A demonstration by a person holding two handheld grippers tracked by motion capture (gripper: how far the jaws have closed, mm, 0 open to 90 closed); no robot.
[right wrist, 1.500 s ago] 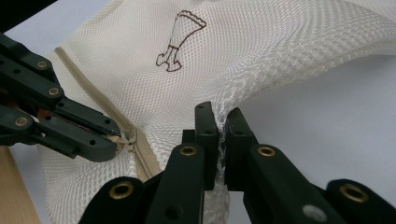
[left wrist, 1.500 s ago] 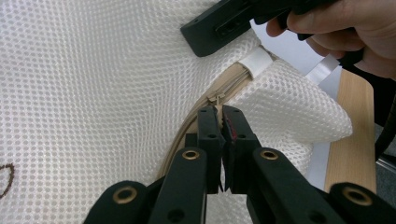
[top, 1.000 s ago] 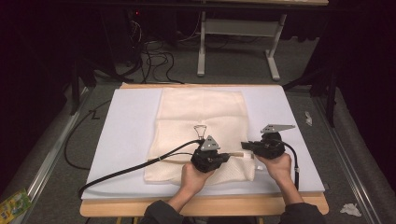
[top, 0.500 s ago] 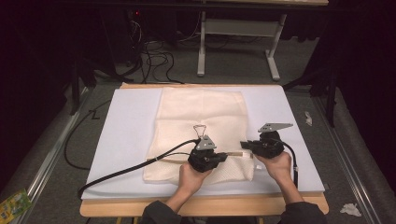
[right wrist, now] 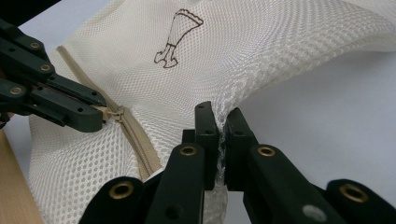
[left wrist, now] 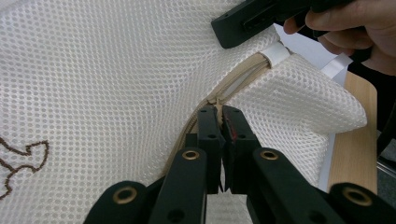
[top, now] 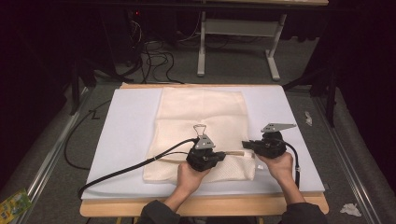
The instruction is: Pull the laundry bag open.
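Observation:
A cream mesh bag (top: 201, 116) lies flat on the white mat, its tan zipper (left wrist: 238, 77) running along the near end. My left gripper (left wrist: 220, 112) is shut on the zipper pull (left wrist: 215, 103); in the high view this left gripper (top: 223, 155) points right over the bag's near part. My right gripper (right wrist: 220, 116) is shut on the bag's mesh edge, which bunches up between the jaws. In the high view the right gripper (top: 245, 144) points left at the bag's right edge. The zipper pull (right wrist: 114, 113) sits at the tip of the left gripper (right wrist: 93, 116).
The white mat (top: 126, 135) covers a wooden table (top: 224, 205), whose near edge is close to both hands. A black cable (top: 135, 163) trails left across the mat. A brown embroidered mark (right wrist: 177, 37) sits on the mesh. Cables and a desk frame (top: 238, 42) stand beyond.
My left gripper has slid a little to the left along the zipper, widening its gap to the right gripper. The right gripper has stayed put.

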